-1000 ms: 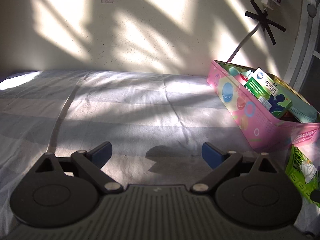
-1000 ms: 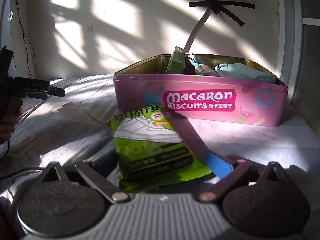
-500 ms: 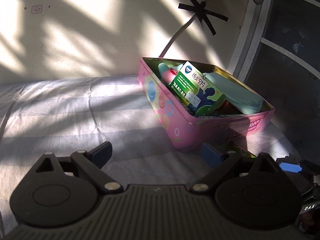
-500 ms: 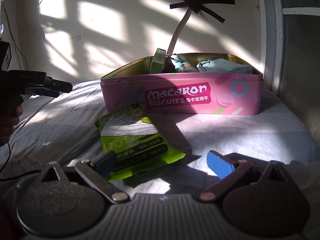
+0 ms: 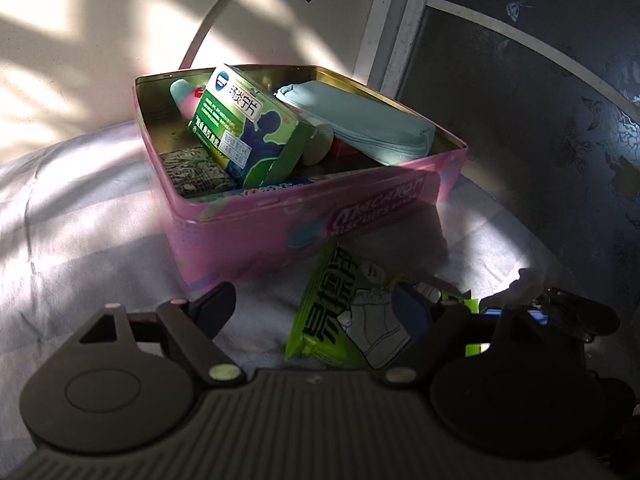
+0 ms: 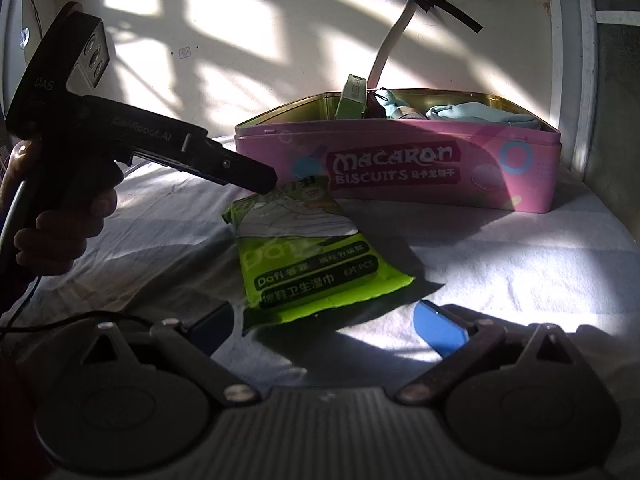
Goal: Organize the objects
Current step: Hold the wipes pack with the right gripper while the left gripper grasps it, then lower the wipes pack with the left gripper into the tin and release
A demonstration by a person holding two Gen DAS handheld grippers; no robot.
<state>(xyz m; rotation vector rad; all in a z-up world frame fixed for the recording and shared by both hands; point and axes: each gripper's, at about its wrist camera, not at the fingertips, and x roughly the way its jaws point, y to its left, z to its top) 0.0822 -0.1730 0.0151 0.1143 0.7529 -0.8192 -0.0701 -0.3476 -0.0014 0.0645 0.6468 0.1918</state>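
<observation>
A pink Macaron Biscuits tin stands open on the bed. It holds a green medicine box, a light blue pouch and a tube. A green wet-wipes pack lies flat in front of the tin. My left gripper is open, right over the pack's near end; it also shows in the right wrist view. My right gripper is open and empty, just behind the pack.
A white-grey bedsheet covers the surface. A sunlit wall with a taped cable stands behind the tin. A dark glass door is at the right.
My left gripper has swung right and come up to the tin and over the pack. My right gripper has pulled back off the pack, which now lies free.
</observation>
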